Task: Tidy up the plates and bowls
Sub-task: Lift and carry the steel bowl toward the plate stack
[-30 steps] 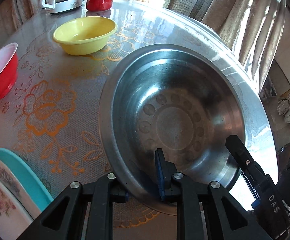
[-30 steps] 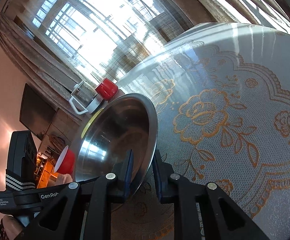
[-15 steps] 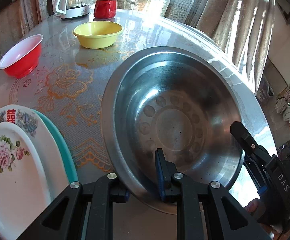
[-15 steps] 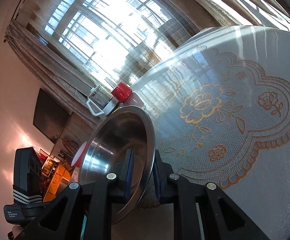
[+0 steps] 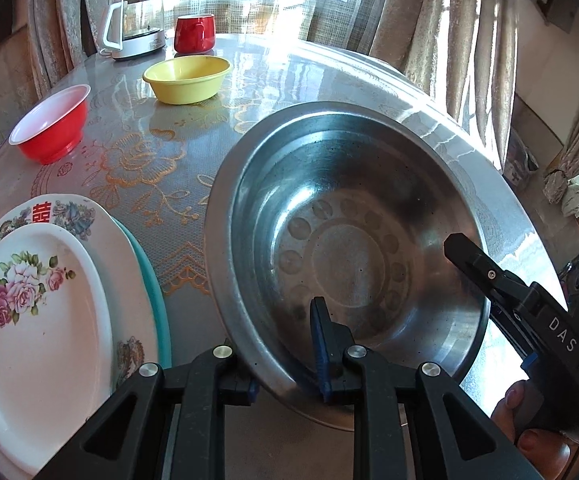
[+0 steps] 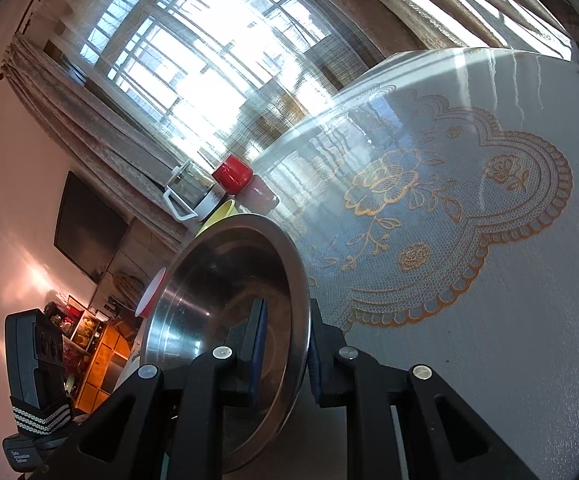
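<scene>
You have the steel basin (image 5: 353, 240) pinched by its rim in both the left gripper (image 5: 285, 364) and the right gripper (image 6: 285, 344), filling the frame's centre above the tabletop (image 5: 161, 160). Uneven pulling could slip the thin rim, dropping it onto the stacked plates (image 5: 41, 304) lower left.

kettle (image 5: 135, 26) far edge | red mug (image 5: 194, 33) beside | lace tablecloth (image 6: 469, 208) | curtains (image 5: 469, 20)

Left claw (image 5: 289, 364) gripping steel bowl (image 5: 353, 240) rim
</scene>
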`<move>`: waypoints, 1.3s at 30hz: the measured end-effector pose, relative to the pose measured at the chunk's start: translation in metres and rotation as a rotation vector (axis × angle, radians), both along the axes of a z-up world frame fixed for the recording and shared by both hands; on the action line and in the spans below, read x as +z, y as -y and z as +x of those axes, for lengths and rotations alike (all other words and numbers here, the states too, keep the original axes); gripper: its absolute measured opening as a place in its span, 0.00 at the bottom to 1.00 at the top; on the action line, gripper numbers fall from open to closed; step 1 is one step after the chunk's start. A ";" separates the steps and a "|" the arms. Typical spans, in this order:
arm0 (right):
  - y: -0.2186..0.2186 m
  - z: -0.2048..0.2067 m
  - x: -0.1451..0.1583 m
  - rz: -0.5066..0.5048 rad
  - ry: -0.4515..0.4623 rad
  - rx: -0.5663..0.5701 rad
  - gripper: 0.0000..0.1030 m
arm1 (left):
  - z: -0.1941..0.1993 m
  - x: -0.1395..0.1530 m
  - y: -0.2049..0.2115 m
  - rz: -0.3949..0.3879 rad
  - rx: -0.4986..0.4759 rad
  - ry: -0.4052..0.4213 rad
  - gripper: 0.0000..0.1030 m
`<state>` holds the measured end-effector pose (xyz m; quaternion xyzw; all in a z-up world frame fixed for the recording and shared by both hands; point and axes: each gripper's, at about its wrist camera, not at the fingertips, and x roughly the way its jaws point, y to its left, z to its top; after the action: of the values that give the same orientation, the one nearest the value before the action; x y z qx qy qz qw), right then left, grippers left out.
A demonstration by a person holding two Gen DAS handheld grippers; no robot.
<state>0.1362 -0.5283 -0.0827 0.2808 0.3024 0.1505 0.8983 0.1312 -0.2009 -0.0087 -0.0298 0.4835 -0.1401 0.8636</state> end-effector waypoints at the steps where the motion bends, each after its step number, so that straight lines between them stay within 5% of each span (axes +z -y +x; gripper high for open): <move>1: -0.001 -0.003 0.000 -0.008 -0.004 -0.009 0.18 | -0.003 0.000 0.000 0.009 -0.006 0.009 0.21; 26: -0.014 -0.049 0.000 -0.030 -0.099 -0.101 0.18 | -0.035 -0.004 -0.006 0.082 -0.077 0.079 0.22; 39: -0.026 -0.056 0.012 -0.143 -0.123 -0.165 0.24 | -0.039 -0.003 -0.004 0.084 -0.078 0.063 0.24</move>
<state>0.0805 -0.5022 -0.0705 0.2487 0.3430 0.0367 0.9050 0.0922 -0.1968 -0.0114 0.0299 0.4621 -0.1540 0.8728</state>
